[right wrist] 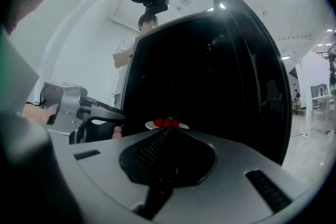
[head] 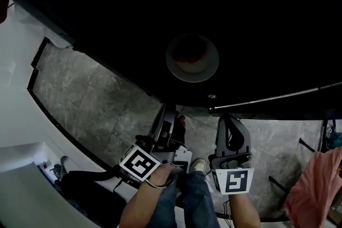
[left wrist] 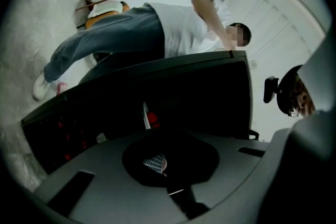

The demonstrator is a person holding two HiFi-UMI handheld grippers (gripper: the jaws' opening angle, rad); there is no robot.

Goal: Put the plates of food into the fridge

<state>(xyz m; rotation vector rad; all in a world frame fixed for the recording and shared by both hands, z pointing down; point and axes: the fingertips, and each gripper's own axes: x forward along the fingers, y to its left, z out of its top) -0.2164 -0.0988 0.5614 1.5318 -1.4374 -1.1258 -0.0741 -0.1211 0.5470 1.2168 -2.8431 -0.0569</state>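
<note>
Grey marbled floor (head: 91, 93) lies under a round black bench (head: 107, 8). Nearest the camera, the left hand (head: 160, 174) and right hand (head: 239, 204) sit low and close together. Both forearms reach forward, and each tool points roughly level at the bench edge. The left tongs (head: 169, 112) are rolled to one side, their marker cube (head: 140, 163) tilted, and they are pressed together with nothing between them. The right tongs (head: 227, 119) sit more squarely just beside them, also closed to a point and empty. Well beyond both tips, near the middle of the bench, rests a white plate (head: 206, 70) carrying red strawberries (head: 188, 57), touched by neither tool. At the bench's far side a person (left wrist: 184, 23) in a white top and jeans bends over, one arm down to its rim.
</note>
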